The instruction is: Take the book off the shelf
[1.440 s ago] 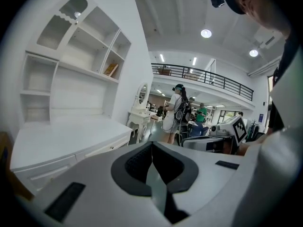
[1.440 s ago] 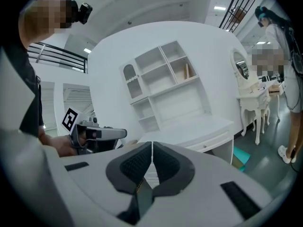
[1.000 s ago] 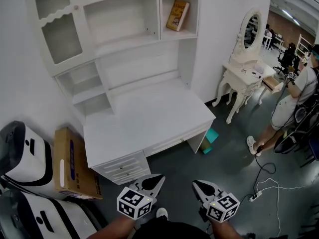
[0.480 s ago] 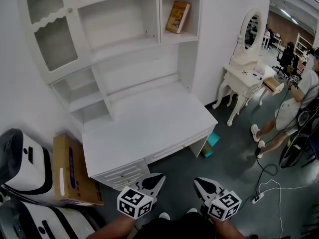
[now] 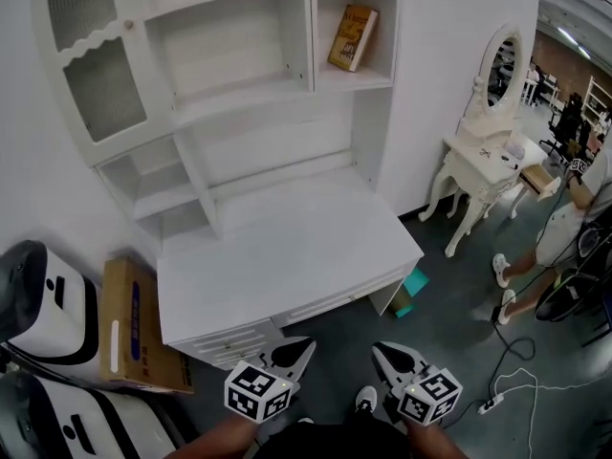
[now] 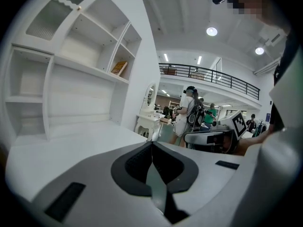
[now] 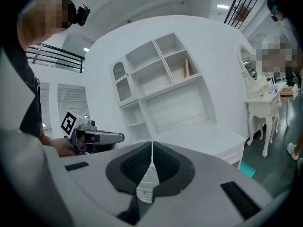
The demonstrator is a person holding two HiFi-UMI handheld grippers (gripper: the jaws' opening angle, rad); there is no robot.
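A yellow-brown book [image 5: 352,37] leans tilted in the top right compartment of the white shelf unit [image 5: 251,94]; it also shows in the left gripper view as the book [image 6: 119,68] and in the right gripper view as the book [image 7: 186,68]. My left gripper [image 5: 304,348] and right gripper [image 5: 379,352] hang side by side at the bottom of the head view, short of the desk's front edge and far below the book. Both are shut with nothing between the jaws. The left gripper [image 6: 151,143] and right gripper [image 7: 152,146] show their jaw tips meeting.
A white desk [image 5: 277,247] with drawers stands under the shelves. A cardboard box [image 5: 134,323] and a white-and-black machine [image 5: 48,304] sit at the left. A white dressing table with a mirror [image 5: 488,161], a walking person [image 5: 564,228] and floor cables [image 5: 516,371] are at the right.
The desk and shelves have drifted slightly right and closer in the head view as I walk up. Both grippers keep their place in the view, still shut. The person at the right has stepped along.
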